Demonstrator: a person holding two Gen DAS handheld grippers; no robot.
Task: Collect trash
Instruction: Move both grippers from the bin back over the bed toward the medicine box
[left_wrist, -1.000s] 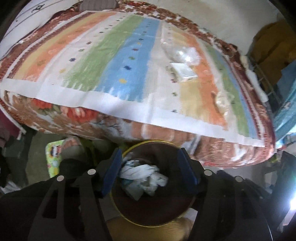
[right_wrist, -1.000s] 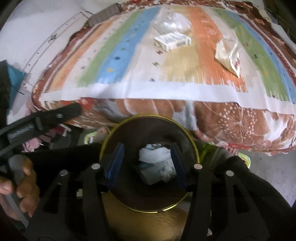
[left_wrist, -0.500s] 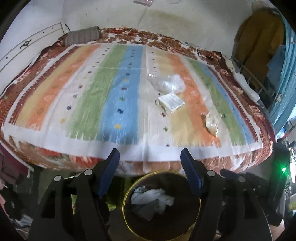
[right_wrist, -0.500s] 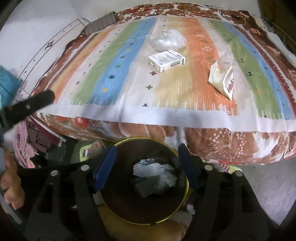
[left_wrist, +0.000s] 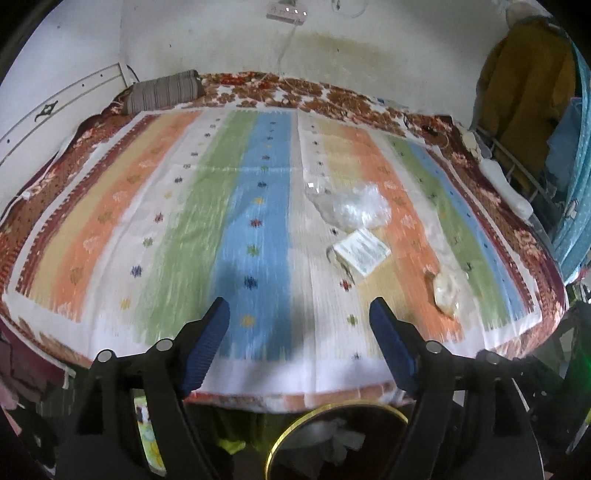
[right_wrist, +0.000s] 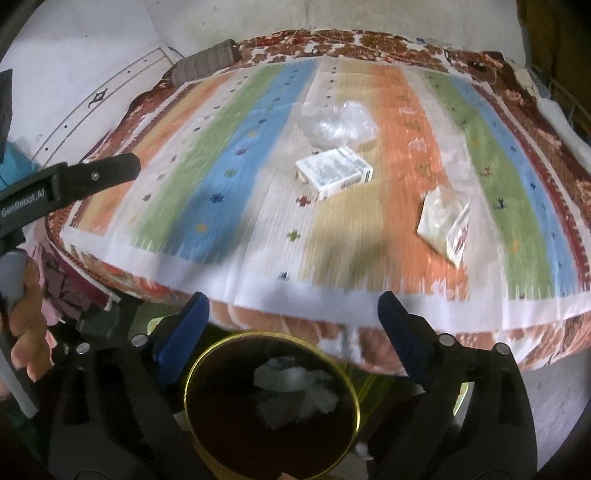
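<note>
A round bin with a gold rim (right_wrist: 271, 402) stands on the floor by the bed's front edge, with crumpled white paper (right_wrist: 295, 387) inside; it also shows in the left wrist view (left_wrist: 332, 439). On the striped bedspread lie a clear crumpled plastic bag (right_wrist: 338, 123) (left_wrist: 351, 206), a small white carton (right_wrist: 334, 171) (left_wrist: 360, 251) and a cream sachet (right_wrist: 445, 225) (left_wrist: 447, 290). My left gripper (left_wrist: 299, 321) is open and empty over the bed's front edge. My right gripper (right_wrist: 293, 314) is open and empty above the bin.
A striped bolster (left_wrist: 164, 90) lies at the bed's far left. A wall runs behind the bed, with a power strip (left_wrist: 286, 8). Clothes and a rack (left_wrist: 524, 110) stand at the right. The left gripper's body (right_wrist: 66, 184) crosses the right wrist view's left side.
Both grippers have risen and tilted up from the bin towards the bed. The bin has dropped low in both views and the trash on the bedspread looks nearer.
</note>
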